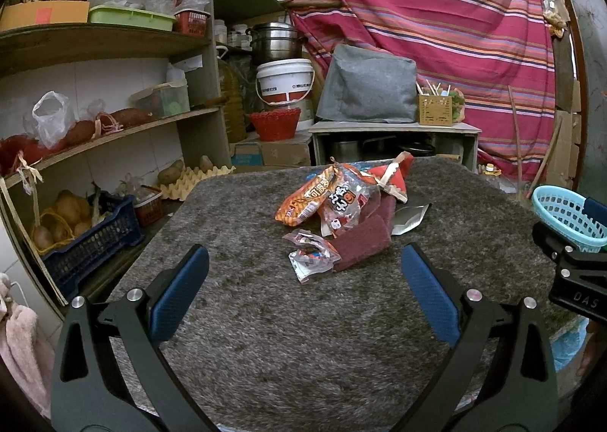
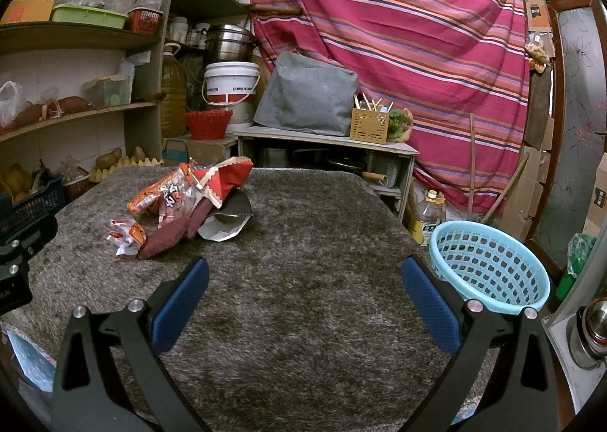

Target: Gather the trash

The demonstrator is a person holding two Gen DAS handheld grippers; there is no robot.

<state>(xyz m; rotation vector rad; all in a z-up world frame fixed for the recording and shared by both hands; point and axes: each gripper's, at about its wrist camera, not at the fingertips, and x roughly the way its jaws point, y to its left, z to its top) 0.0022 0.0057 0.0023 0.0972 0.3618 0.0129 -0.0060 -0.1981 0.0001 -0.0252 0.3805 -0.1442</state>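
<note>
We stand at the opening of the clean-up: both tongs hang wide and empty over the shaggy grey rug [image 1: 265, 337] covering the table, nothing yet lifted. From the left tongs [image 1: 303, 280], the trash lies dead ahead at twelve o'clock: a crumpled clear wrapper [image 1: 311, 255] nearest, touching a maroon pad [image 1: 362, 246], with an orange snack bag [image 1: 303, 202], a red packet [image 1: 394, 176] and a silver foil pouch [image 1: 409, 217] heaped behind. From the right tongs [image 2: 303, 289], that same heap sits at about ten o'clock, while the pale blue basket [image 2: 489, 265] waits at three o'clock, at the table's edge, apparently empty. We judge the first move to be the left tongs' advance onto the nearest wrapper, closing on its crinkled edge, then a carry across to the basket.
</note>
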